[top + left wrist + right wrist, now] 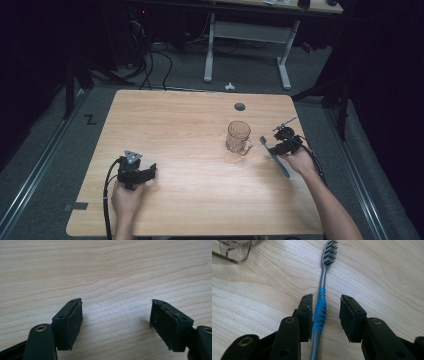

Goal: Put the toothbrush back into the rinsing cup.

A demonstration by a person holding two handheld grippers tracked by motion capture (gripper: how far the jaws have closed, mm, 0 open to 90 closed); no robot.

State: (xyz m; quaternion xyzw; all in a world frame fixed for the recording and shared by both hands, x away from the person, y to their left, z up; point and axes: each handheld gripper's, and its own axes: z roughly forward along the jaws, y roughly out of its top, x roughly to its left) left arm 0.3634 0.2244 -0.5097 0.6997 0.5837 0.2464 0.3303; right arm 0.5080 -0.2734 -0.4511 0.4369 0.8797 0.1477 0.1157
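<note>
A grey and blue toothbrush (321, 307) lies flat on the wooden table (190, 130), bristle head pointing away from me. My right gripper (325, 312) is low over it, jaws open, with the blue handle between them close to the left pad; the right pad stands clear of it. In the high view the toothbrush (280, 162) lies right of a clear glass mug (238, 137), under my right gripper (280, 146). My left gripper (145, 174) rests at the table's front left, jaws wide open over bare wood (116, 315).
The glass mug's handle (235, 251) is at the upper left of the right gripper view. A round cable hole (240, 106) sits in the table near its far edge. Beyond the table stand a white desk frame (247, 47) and floor cables.
</note>
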